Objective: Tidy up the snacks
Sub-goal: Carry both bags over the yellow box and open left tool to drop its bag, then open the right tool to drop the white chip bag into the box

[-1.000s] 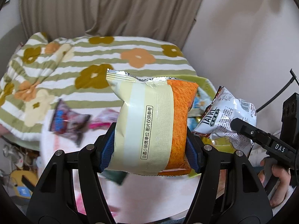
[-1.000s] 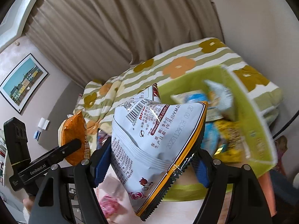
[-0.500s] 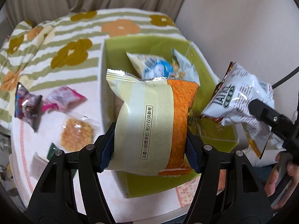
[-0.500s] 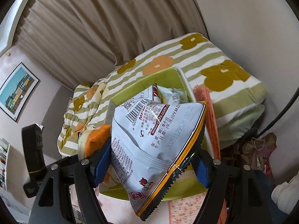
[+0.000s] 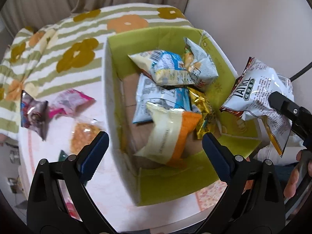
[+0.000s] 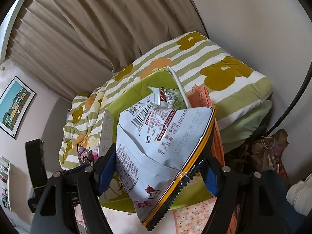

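My left gripper (image 5: 154, 146) is opening over the green cardboard box (image 5: 175, 181), right gripper (image 6: 156, 172) clamping the light, crinkly white foil snack bag (image 6: 156, 146) mid-body.

The box (image 5: 230, 177) is lime green inside with a brown cardboard floor. In it lies a cream and orange packet (image 5: 169, 134) beside a gold one (image 5: 202, 113). The blanket (image 5: 64, 44) has green and white stripes with orange and mustard flowers. The curtain (image 6: 87, 29) is beige.
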